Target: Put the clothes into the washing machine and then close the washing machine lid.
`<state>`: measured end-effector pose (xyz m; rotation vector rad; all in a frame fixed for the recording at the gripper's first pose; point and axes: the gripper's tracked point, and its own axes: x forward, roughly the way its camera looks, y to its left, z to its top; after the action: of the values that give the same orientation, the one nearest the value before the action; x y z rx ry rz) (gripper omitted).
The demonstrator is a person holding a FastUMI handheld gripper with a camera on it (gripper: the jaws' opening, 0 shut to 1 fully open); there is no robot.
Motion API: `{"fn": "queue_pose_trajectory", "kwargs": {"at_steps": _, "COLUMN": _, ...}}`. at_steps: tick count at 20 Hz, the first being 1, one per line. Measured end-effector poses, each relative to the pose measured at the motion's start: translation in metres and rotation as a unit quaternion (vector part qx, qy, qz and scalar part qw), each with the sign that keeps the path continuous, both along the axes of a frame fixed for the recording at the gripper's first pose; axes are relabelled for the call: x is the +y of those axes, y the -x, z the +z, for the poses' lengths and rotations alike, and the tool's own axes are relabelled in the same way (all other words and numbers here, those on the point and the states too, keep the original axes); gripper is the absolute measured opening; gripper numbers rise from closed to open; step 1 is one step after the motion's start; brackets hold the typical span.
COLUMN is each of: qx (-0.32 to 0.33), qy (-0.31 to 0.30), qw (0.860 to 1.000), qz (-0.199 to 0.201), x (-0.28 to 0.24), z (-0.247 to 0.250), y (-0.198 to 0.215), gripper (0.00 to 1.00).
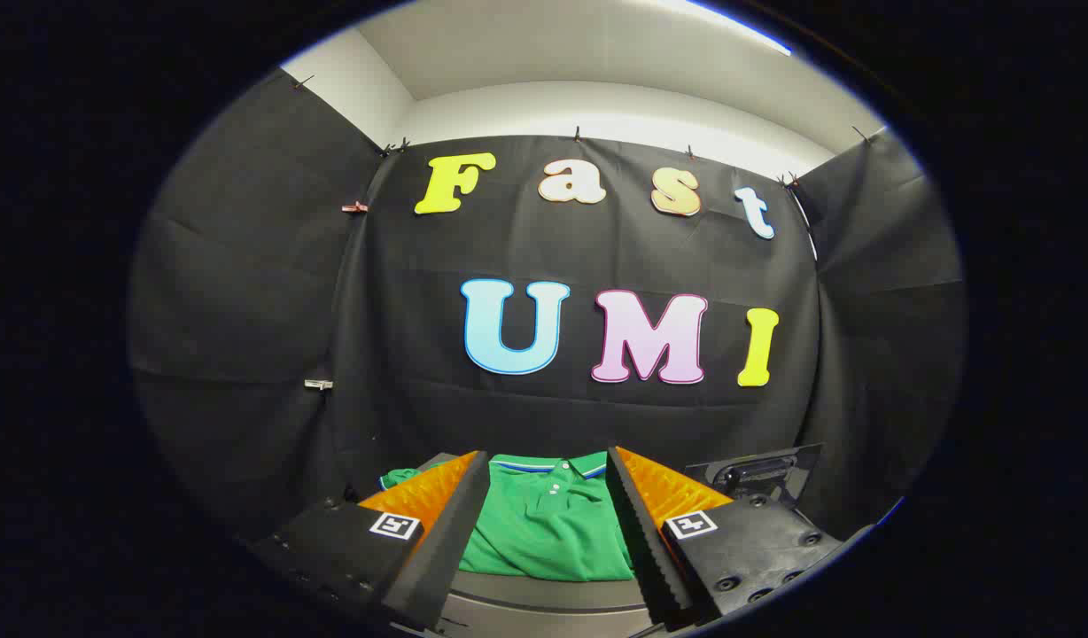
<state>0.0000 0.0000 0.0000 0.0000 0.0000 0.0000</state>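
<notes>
A green polo shirt (548, 523) with a blue-and-white striped collar lies folded on a grey surface (544, 602), collar and buttons facing away from me. My gripper (548, 461) is open, and the shirt lies in the gap between the two fingers (455, 505), below and ahead of them. Neither finger touches the cloth. Just beyond the right finger stands a dark, angled part with a recessed handle (761, 474), possibly the washing machine's lid; I cannot tell for sure.
Black cloth walls close the booth behind and on both sides. A few small clips (354, 207) hang on the left wall. White wall and ceiling show above the cloth.
</notes>
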Motion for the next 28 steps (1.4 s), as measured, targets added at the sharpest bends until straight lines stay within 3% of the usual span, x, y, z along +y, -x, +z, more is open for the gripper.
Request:
{"fn": "queue_pose_trajectory", "kwargs": {"at_steps": 14, "qx": -0.003, "qy": -0.003, "qw": 1.000, "qz": 0.014, "x": 0.009, "z": 0.002, "y": 0.013, "gripper": 0.85}}
{"fn": "queue_pose_trajectory", "kwargs": {"at_steps": 22, "qx": 0.032, "qy": 0.008, "qw": 0.999, "qz": 0.009, "x": 0.003, "z": -0.005, "y": -0.015, "gripper": 0.85}}
{"fn": "queue_pose_trajectory", "kwargs": {"at_steps": 26, "qx": 0.109, "qy": 0.049, "qw": 0.992, "qz": 0.029, "x": 0.010, "z": -0.037, "y": -0.045, "gripper": 0.85}}
{"fn": "queue_pose_trajectory", "kwargs": {"at_steps": 28, "qx": 0.154, "qy": 0.032, "qw": 0.987, "qz": 0.031, "x": 0.011, "z": -0.049, "y": -0.061, "gripper": 0.85}}
